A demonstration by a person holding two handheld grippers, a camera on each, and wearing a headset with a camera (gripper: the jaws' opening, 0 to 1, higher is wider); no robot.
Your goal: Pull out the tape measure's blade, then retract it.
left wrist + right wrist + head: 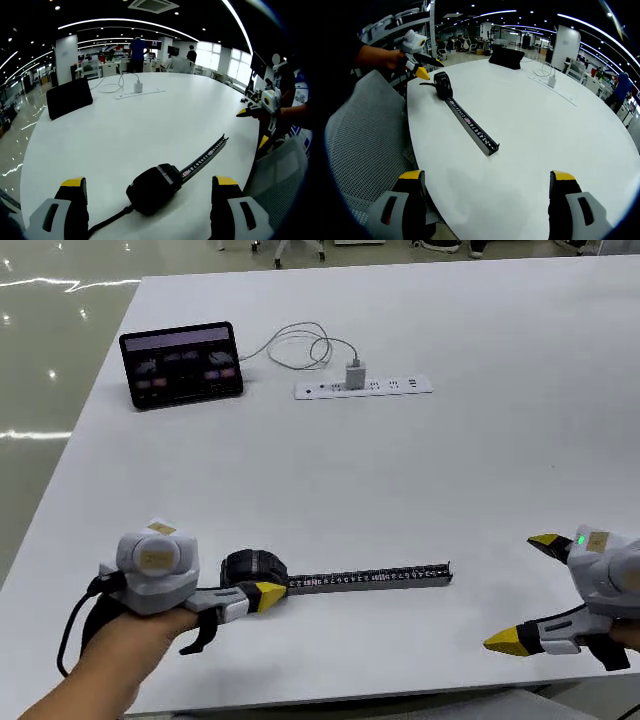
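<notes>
The tape case (pixel 250 567) lies on the white table (pixel 400 470) near its front edge. Its blade (pixel 370 578) is drawn out flat along the table to the person's right and ends in a small upturned hook. The left claw (pixel 150 181) is spread wide. In the left gripper view its yellow-tipped jaws stand either side of the case with a clear gap to each, so it grips nothing. A thin black strap (pixel 107 220) runs from the case back toward the claw. In the head view a hand holds this gripper just left of the case, one yellow tip close beside it. The right claw (pixel 522 590) is also wide open and empty. It sits near the table's right front corner, well apart from the blade's end and pointing back toward it. Farther back on the table stand a dark tablet (pixel 182 364) and a white power strip (pixel 363 388), which has a charger (pixel 355 372) plugged in and a looped cable (pixel 300 345).
</notes>
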